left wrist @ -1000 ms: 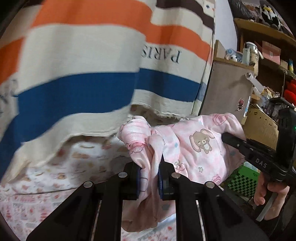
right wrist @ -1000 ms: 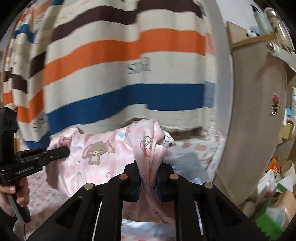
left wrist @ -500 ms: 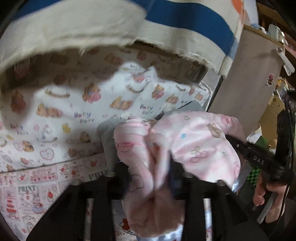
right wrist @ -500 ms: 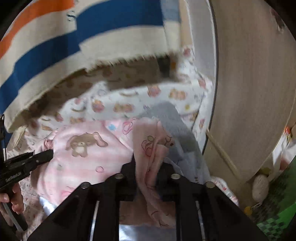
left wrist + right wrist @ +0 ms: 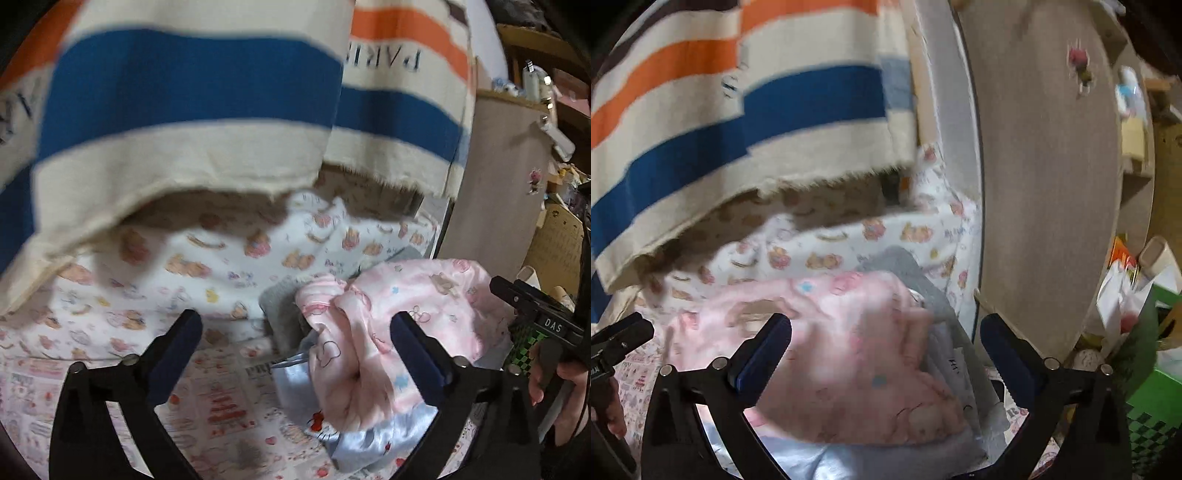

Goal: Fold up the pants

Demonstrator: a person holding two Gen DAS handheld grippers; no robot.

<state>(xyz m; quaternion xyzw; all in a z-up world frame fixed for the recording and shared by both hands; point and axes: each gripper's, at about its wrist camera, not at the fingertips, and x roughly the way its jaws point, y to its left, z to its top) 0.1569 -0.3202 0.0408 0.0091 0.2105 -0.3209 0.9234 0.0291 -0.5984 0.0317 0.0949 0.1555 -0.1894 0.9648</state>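
Note:
The pink cartoon-print pants (image 5: 388,325) lie bunched on a pile of folded clothes on the bed. They also fill the middle of the right wrist view (image 5: 857,354). My left gripper (image 5: 295,332) is open and empty, its jaws spread wide on either side of the pants' left end. My right gripper (image 5: 886,336) is open and empty too, jaws spread just above the pants. The right gripper's body shows at the right of the left wrist view (image 5: 535,314).
A light blue satin garment (image 5: 373,439) and a grey one (image 5: 280,306) lie under the pants. A striped blanket (image 5: 184,110) hangs over the back of the bed. A wooden cabinet side (image 5: 1045,184) stands close on the right. The printed bed sheet (image 5: 229,406) lies in front.
Both grippers have opened and let go of the pants, which have dropped onto the clothes pile. Both cameras now look a little higher, showing more of the striped blanket.

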